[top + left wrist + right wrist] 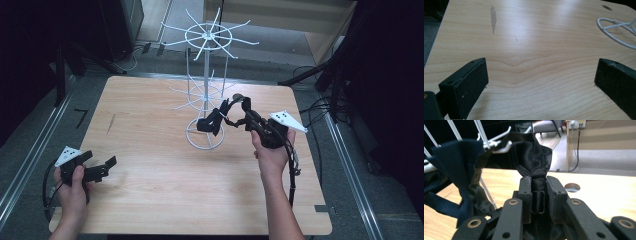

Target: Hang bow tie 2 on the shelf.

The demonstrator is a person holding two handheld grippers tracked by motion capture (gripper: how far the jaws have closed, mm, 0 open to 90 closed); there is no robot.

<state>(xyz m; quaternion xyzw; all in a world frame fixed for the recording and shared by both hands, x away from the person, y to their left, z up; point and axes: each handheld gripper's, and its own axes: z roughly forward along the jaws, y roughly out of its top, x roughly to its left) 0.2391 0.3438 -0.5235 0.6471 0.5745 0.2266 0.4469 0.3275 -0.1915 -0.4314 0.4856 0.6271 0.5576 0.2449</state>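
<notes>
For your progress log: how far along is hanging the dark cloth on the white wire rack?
Done: the right gripper is shut on the dark cloth, lifted off the table beside the wire rack. In hand: bringing it to the lower hooks. Left: hooking it on and letting go. The left gripper rests open.

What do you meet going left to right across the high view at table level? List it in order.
Left gripper, open above the table → white wire rack → black fabric strap hanging at the rack → right gripper, shut on the strap.
</notes>
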